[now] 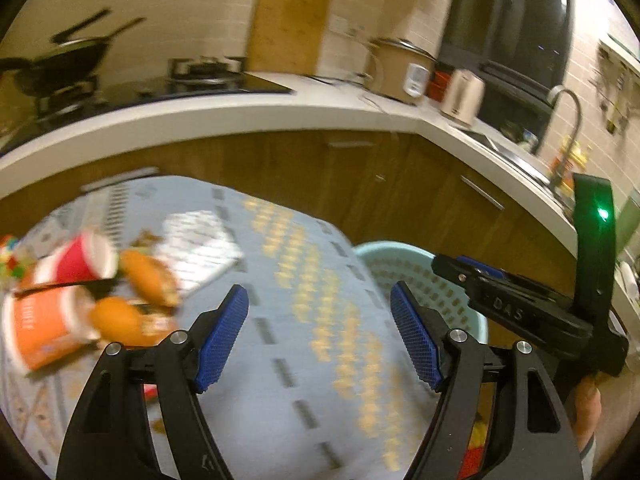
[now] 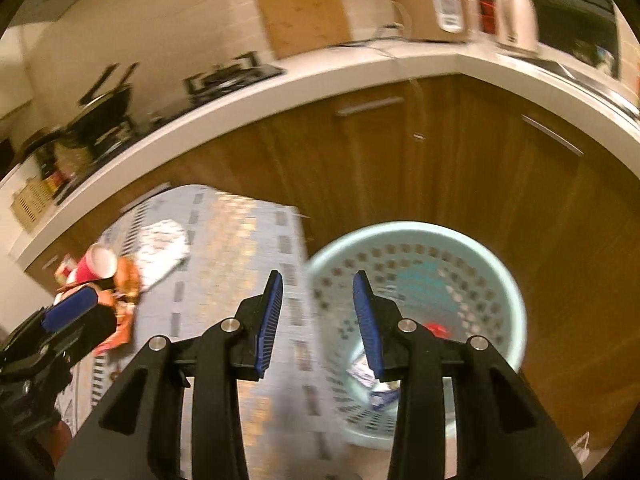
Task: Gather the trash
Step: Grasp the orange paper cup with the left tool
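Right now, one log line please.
left gripper: open, empty | right gripper: open, empty, over basket | cups on table

Blurred trash pile [image 1: 92, 300] on tablecloth, basket [image 1: 404, 264] partly behind table

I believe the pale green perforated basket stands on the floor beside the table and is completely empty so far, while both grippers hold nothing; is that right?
Not quite: the basket is not empty. The right wrist view shows a few pieces of trash at its bottom, including something red and a blue and white wrapper. The rest holds: it stands on the floor beside the table, and the left gripper and right gripper hold nothing.
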